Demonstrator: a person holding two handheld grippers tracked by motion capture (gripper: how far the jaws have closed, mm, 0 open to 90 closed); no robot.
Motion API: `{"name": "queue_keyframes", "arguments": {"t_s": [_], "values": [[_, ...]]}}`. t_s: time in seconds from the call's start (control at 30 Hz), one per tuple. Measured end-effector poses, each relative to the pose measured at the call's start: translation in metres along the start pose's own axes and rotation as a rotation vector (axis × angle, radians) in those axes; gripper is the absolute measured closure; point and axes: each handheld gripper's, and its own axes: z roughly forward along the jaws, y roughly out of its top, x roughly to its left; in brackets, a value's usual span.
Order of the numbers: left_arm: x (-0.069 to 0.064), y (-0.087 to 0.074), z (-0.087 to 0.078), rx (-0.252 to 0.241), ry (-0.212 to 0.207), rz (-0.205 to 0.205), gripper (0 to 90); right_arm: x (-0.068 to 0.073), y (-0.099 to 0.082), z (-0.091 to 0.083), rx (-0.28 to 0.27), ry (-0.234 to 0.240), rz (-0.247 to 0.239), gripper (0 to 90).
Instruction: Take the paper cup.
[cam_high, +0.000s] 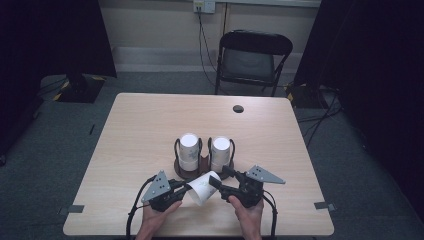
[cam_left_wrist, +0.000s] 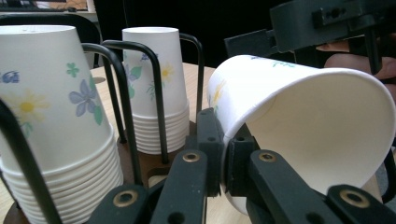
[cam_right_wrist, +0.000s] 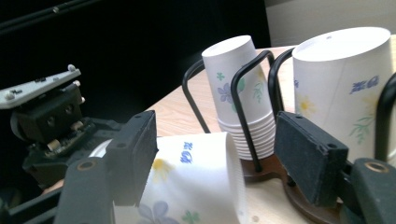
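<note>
A single paper cup (cam_high: 202, 187) with flower print lies on its side between my two grippers, above the table's front edge. My left gripper (cam_high: 184, 186) is shut on the cup's rim (cam_left_wrist: 243, 126), pinching the wall, and the cup's mouth (cam_left_wrist: 322, 135) faces the camera. My right gripper (cam_high: 220, 179) stands open around the cup's base end (cam_right_wrist: 201, 172). Its left pad (cam_right_wrist: 135, 158) is next to the cup and its right pad (cam_right_wrist: 308, 158) is apart from it. Just behind, two upside-down cup stacks (cam_high: 189, 150) (cam_high: 220, 150) stand in a wire holder (cam_high: 187, 172).
The wooden table (cam_high: 150, 120) has a dark cable hole (cam_high: 238, 108) at the back. A folding chair (cam_high: 252, 60) stands beyond the far edge. The holder's black wire loops (cam_left_wrist: 126, 93) rise close in front of the held cup.
</note>
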Motion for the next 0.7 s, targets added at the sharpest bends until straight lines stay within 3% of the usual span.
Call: {"name": "queue_keyframes", "arguments": {"t_s": [0.5,0.7], "values": [[0.009,0.007,0.0,0.073,-0.011,-0.015,87.5,0.002,0.003,-0.014,0.042,-0.075,-0.13,33.9],[0.012,0.014,0.003,0.108,-0.033,-0.014,87.6,0.002,0.002,-0.019,0.065,-0.072,-0.184,32.3]]}}
